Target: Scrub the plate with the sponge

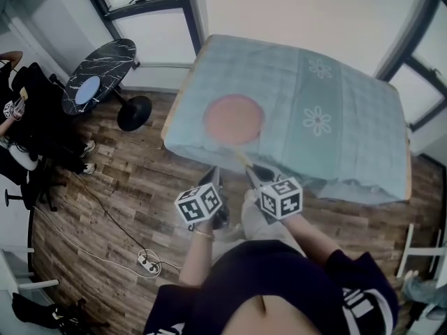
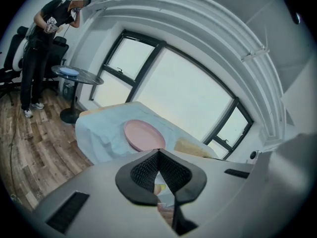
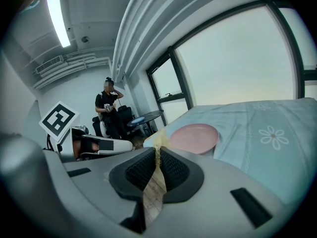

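Note:
A pink plate point(image 1: 234, 119) lies near the front left corner of the table point(image 1: 349, 82), which is covered with a light blue cloth. Both grippers hang in front of the table's near edge, over the wood floor, and point toward the plate. My left gripper point(image 1: 213, 174) is shut with nothing in its jaws point(image 2: 158, 152). To its right, my right gripper point(image 1: 253, 171) is shut on a thin yellow sponge point(image 3: 157, 139). The sponge point(image 1: 241, 158) sticks out toward the plate's near rim. The plate also shows ahead in the left gripper view point(image 2: 143, 135) and the right gripper view point(image 3: 194, 137).
A round black side table point(image 1: 101, 72) stands on the floor left of the table. A person point(image 1: 28, 117) is by chairs at the far left. A power strip point(image 1: 148, 262) with a cable lies on the floor near my feet. Windows run behind the table.

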{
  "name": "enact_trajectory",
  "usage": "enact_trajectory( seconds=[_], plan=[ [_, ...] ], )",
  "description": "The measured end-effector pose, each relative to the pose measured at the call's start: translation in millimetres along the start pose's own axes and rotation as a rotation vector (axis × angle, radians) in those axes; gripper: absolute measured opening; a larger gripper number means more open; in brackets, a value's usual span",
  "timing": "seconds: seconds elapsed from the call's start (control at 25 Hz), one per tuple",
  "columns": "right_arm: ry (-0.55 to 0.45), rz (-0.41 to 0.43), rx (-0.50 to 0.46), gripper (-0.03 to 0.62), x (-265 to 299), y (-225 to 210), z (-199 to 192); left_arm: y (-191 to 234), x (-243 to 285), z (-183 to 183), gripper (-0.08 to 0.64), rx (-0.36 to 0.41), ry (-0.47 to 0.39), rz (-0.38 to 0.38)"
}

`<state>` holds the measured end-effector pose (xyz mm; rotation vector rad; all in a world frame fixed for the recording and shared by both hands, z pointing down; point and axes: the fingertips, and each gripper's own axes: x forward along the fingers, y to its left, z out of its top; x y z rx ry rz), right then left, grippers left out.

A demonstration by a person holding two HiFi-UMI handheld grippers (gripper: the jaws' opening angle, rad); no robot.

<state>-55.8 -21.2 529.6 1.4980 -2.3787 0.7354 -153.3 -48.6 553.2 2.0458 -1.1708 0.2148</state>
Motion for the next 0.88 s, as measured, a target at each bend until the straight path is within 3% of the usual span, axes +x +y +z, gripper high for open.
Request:
enact_trajectory(
  seconds=[0.88],
  plan=[
    [-0.022, -0.011, -0.004, 0.035, -0.2, -6.4, 4.6, -14.6, -0.5, -0.3, 0.011, 0.005, 0.005, -0.029]
  ],
)
